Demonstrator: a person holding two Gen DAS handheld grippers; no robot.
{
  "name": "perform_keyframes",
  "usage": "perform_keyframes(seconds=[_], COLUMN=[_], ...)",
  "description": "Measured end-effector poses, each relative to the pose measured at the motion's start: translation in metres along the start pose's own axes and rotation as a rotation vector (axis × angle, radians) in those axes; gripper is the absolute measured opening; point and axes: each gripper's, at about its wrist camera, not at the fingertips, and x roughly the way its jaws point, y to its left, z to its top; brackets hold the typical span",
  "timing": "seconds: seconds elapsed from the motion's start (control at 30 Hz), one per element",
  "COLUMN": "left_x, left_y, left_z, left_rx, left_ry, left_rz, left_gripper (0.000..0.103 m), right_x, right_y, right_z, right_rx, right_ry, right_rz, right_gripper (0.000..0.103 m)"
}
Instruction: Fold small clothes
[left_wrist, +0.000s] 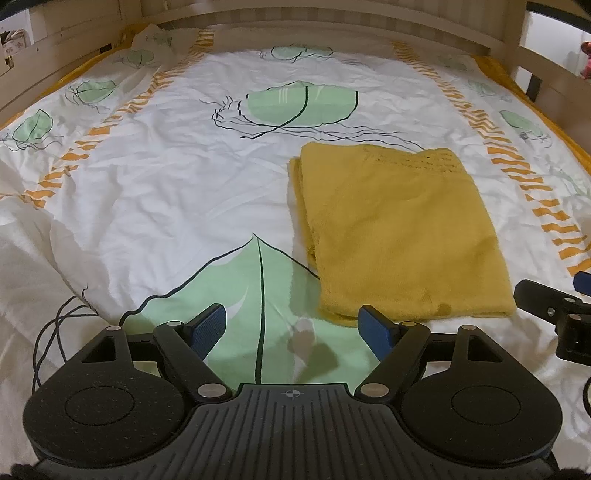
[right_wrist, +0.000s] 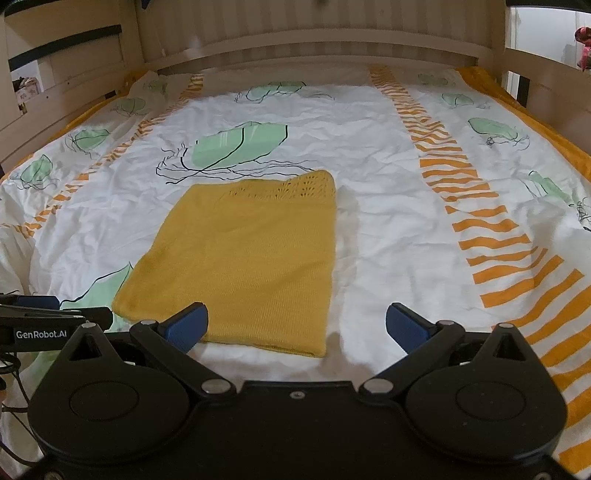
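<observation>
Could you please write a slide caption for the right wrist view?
Open right gripper poised over a folded mustard-yellow knitted garment lying flat on a white leaf-patterned bedsheet.

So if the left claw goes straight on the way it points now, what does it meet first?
Probably the bed sheet, at its green leaf print. The left claw stands open and empty; the folded yellow top lies just to its right, so likely missed.

I see the folded cloth (right_wrist: 247, 258) lying flat on the bed (right_wrist: 388, 229), ahead of my 2 tools, headboard (right_wrist: 314, 40) behind it.
</observation>
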Motion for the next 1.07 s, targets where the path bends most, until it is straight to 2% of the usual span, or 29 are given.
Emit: perform_keyframes(seconds=[0.63,1.07], left_x=[0.008,0.012], left_y=[0.003,0.003], left_z=[0.005,0.008], left_rx=[0.002,0.004], left_ry=[0.016,-0.004], left_rz=[-0.002,-0.010], left_gripper=[0.078,0.078], right_x=[0.011,0.018], right_y=[0.002,-0.001], right_z=[0.004,0.003], right_rx=[0.009,0.043], right_ry=[0.023,0.037], right_rz=[0.010,0.007], right_gripper=[0.102,0.102])
